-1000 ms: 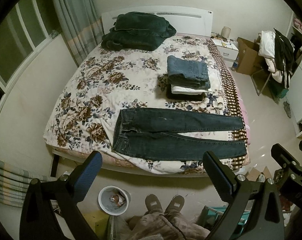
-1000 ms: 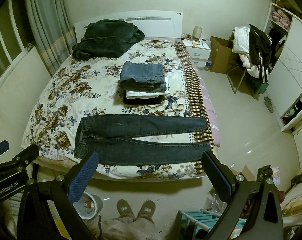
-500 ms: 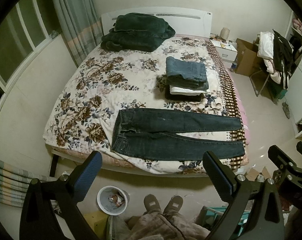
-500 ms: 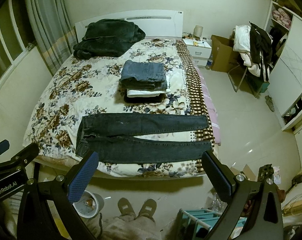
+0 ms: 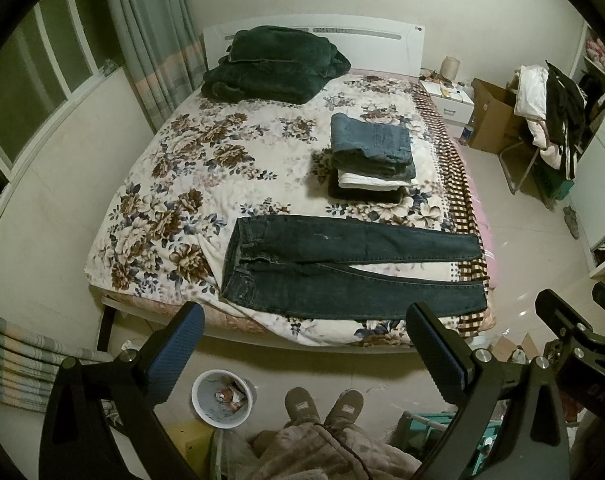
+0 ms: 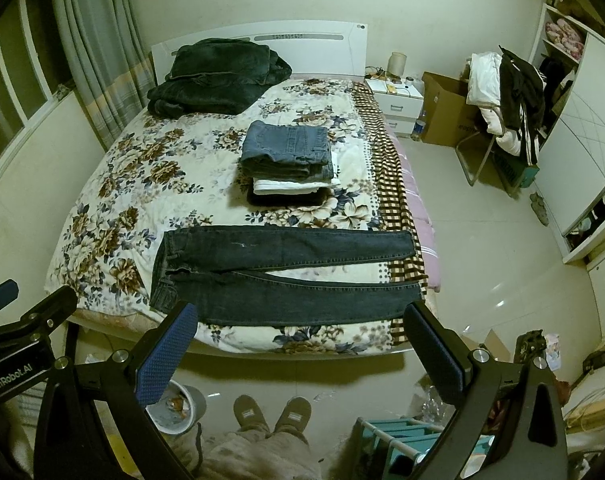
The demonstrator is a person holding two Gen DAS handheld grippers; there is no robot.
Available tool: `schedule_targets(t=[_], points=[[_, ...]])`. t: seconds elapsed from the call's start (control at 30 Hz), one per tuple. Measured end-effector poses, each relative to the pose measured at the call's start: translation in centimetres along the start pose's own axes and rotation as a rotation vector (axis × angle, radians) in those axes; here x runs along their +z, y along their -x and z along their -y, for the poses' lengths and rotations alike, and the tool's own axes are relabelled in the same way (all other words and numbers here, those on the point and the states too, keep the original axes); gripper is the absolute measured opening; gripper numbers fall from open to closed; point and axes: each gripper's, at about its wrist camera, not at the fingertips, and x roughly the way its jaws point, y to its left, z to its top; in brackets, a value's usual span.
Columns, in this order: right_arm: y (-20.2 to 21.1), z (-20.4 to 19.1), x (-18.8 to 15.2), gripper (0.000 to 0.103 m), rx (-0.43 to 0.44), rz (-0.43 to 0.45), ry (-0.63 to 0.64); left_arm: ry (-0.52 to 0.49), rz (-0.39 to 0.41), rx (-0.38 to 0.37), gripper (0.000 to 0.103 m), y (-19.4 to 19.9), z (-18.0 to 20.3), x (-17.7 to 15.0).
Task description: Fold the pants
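Jeans in dark denim lie flat and unfolded across the foot end of the bed, waistband to the left, both legs stretched right toward the checked edge of the cover, the legs slightly parted. Compared with a second ago, the bed and jeans sit a little higher in both views, a small shift; the jeans themselves have not changed shape or place. The left tool hangs above the floor short of the bed's near edge, its jaws spread wide and holding nothing. The right tool does the same, wide apart and bare, just as before. Behind the jeans, a stack of folded clothes rests on the floral cover, and a dark green blanket lies at the headboard. A white wastebasket stands beside the person's slippers.
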Motion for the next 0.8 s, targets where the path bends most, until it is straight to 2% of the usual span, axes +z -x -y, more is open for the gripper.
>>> schedule_targets(t=[0.57, 0.7, 0.8], points=[[-0.5, 1.6, -0.7, 0.103, 0.010, -0.012, -0.001, 0.014, 0.008, 0.015, 0.103, -0.2, 0.6, 0.0], [-2.2, 2.7, -0.3, 0.103, -0.003, -0.003, -0.014, 0.048, 0.035, 0.035, 0.103, -1.5, 1.7, 0.8], [-5.0, 3.6, 0.4, 0.103, -0.003, -0.005, -0.023, 0.051, 0.049, 0.054, 0.103, -3.9, 2.4, 2.0]])
